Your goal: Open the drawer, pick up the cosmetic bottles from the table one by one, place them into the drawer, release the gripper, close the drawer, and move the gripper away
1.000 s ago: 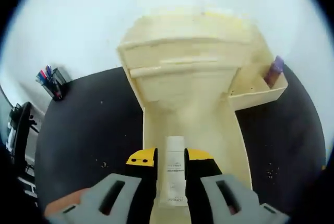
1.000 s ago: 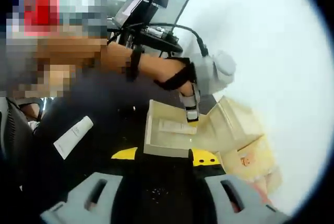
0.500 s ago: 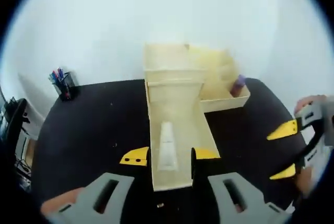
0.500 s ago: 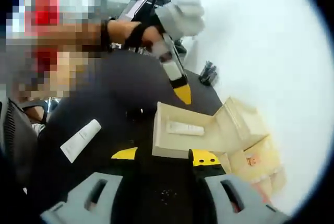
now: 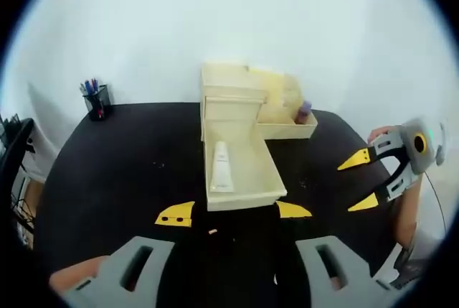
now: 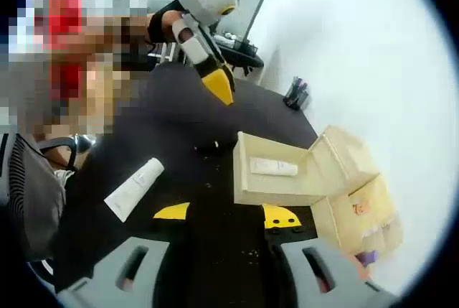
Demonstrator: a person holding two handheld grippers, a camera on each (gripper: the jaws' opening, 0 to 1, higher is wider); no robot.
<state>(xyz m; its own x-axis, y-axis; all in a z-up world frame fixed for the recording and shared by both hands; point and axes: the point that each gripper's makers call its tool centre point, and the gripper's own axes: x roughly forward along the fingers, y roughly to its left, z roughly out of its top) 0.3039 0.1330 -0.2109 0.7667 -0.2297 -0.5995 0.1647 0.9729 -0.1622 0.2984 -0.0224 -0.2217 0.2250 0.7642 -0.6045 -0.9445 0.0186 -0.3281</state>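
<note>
Left gripper and right gripper both have fingers spread and empty. At frame centre, the open drawer holds one white cosmetic tube; another tube lies at left on the black tabletop

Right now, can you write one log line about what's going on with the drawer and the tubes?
drawer: open | white tube in drawer: lying flat | second white tube: on table | left gripper: open, empty | right gripper: open, empty
</note>
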